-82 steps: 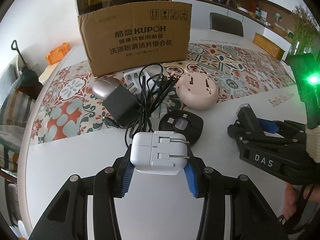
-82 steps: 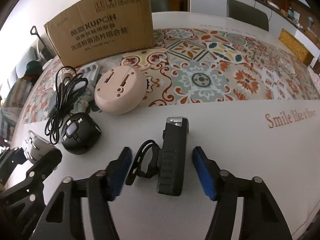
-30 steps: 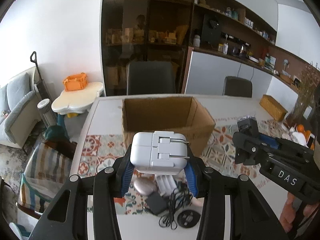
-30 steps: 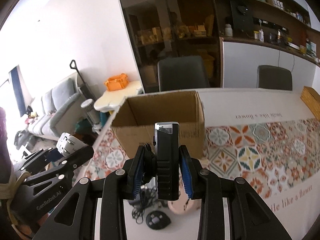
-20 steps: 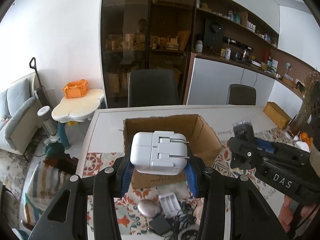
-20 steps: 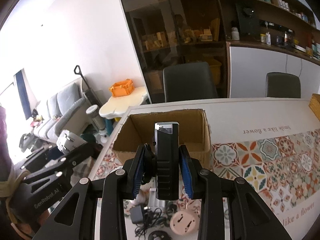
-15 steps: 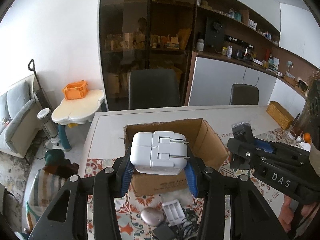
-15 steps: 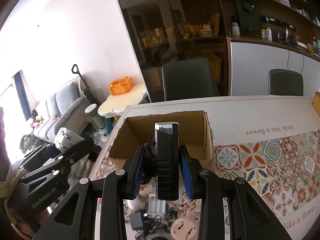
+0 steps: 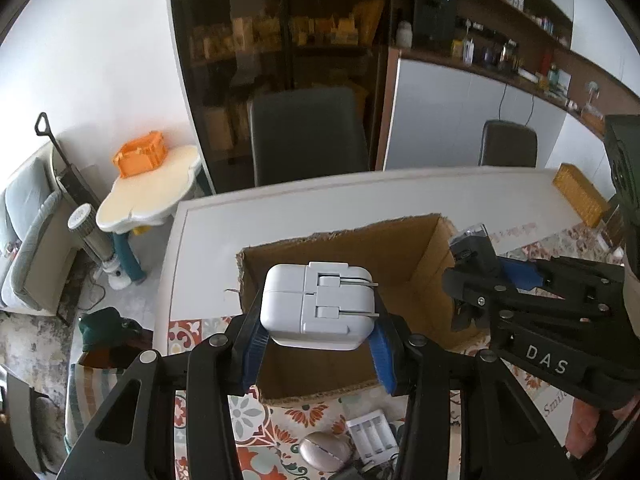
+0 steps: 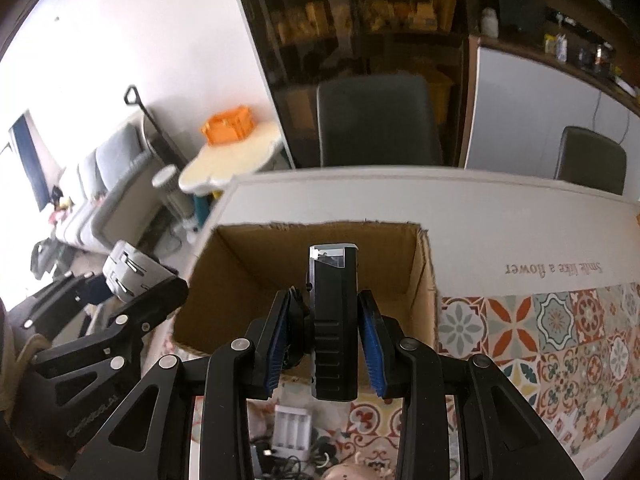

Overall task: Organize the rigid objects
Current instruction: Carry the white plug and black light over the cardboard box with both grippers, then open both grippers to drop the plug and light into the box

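Landmark: the cardboard box (image 9: 404, 264) stands open-topped on the table (image 9: 208, 248); take every place below from it.
Left gripper: your left gripper (image 9: 316, 344) is clamped on the white charger (image 9: 318, 306), blue pads pressing its two sides; the folded prongs face up towards the camera.
White charger, place: in the left wrist view it hangs over the near-left part of the box opening, the bare brown floor of the box showing beyond it; judged from that, it lies above the opening rather than outside the near wall, though how high I cannot tell.
Right gripper: your right gripper (image 10: 326, 344) is closed narrow on the black bike light (image 10: 333, 320); its long axis runs straight ahead along the fingers, lens end pointing at the far wall of the box (image 10: 320, 248).
Black bike light, place: in the right wrist view it sits over the middle of the opening, near wall below the pads.
Which hand is nearer: both look to be over the opening; the left to the box's left side, the right towards its right; I judge neither clearly ahead.
Coming move: the box lies forward and below both grippers; lowering and letting go is what remains, in my reading.
Still outside the box: a white battery holder (image 10: 291, 424) and a grey oval thing (image 9: 322, 450) lie on the patterned mat just before the near wall, beside tangled cables.
Writing: "DAS" on the right gripper's body; "Smile like a flower" on the table, upside down, right of the box; the lettering on the left gripper's body is too blurred to read.
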Available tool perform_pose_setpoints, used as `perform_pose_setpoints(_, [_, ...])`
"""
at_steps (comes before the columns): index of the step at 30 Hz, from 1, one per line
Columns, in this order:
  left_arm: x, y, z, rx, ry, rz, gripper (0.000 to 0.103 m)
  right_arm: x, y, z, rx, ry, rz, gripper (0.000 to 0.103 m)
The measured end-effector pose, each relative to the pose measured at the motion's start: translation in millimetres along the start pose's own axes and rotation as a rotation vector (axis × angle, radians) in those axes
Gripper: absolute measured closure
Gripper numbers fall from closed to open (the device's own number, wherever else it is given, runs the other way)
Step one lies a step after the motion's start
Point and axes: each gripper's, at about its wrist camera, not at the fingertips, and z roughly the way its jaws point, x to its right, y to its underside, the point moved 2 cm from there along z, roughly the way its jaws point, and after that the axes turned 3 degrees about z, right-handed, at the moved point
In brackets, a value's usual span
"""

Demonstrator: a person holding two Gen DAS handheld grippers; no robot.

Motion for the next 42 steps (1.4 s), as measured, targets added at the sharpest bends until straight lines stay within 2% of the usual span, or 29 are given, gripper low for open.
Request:
perform_pose_setpoints(5, [-2.0,0.4,22.0,-0.082,0.015,-0.007,0.058,2.6,-5.0,23.8,-0.067,0.027,-0.015,0.068])
perform_pose_setpoints(8, [-1.5,1.2,27.2,-0.096,0.008,-0.017,0.056,3.3,-7.4,33.6,-0.097,0.034,-0.021,0.060])
perform_pose_setpoints(10, [-3.0,0.5,27.0,-0.098,-0.005,-0.013,0.042,3.7,-7.5,36.1,-0.102,0.051,-0.025,0.059])
perform_pose_setpoints(11, [-3.4,0.6,25.9,-0.098,-0.016,-0.014,0.039,3.5,-7.4,36.5,-0.104,0.056,-0.027,0.056])
perform_pose_setpoints(14, [-9.1,2.5,18.3,-0.077,-0.044,-0.026,0.037,2.9,-7.3,32.7,-0.093,0.065,-0.031,0.043])
perform_pose_setpoints(17, [-11.4,7.4,7.5,-0.063,-0.076,-0.031,0.031,3.3,-5.1,23.2,-0.065,0.091,-0.027,0.038])
perform_pose_setpoints(20, [-14.0,12.9,-4.7,-0.037,-0.139,-0.040,0.021,4.7,-1.4,10.9,-0.042,0.083,-0.007,0.035])
perform_pose_setpoints(24, [-15.6,20.8,-23.2,-0.003,-0.169,-0.061,0.014,4.5,8.9,-15.6,0.017,0.112,-0.004,0.027])
perform_pose_setpoints(29, [-8.6,29.6,-47.2,0.034,-0.169,-0.067,0.008,5.1,21.3,-43.9,0.056,0.113,-0.001,0.024])
perform_pose_setpoints(32, [-2.5,31.4,-62.4,0.070,-0.211,-0.054,0.005,6.4,30.4,-62.2,0.084,0.113,0.000,0.023])
perform_pose_setpoints(37, [4.2,39.3,-83.2,0.093,-0.154,-0.081,0.001,11.3,44.2,-85.4,0.106,0.072,0.028,0.023])
perform_pose_setpoints(42, [8.4,54.0,-99.4,0.119,-0.163,-0.094,0.001,11.5,60.3,-97.4,0.127,0.069,0.043,0.023])
